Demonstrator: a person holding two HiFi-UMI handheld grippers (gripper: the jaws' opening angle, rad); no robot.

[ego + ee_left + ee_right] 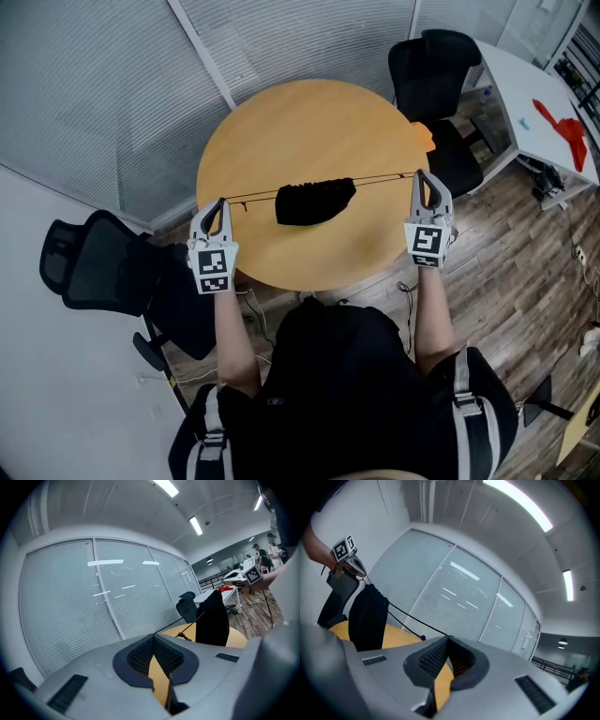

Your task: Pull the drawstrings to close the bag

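A black drawstring bag hangs gathered above the round wooden table, strung on taut black drawstrings that run out to both sides. My left gripper is shut on the left string end near the table's left edge. My right gripper is shut on the right end at the table's right edge. In the left gripper view the string leaves the closed jaw tips toward the bag. The right gripper view shows the same: string, tips, bag.
Black office chairs stand at the back right and at the left. A white desk with a red item is at the far right. Glass walls with blinds run behind the table.
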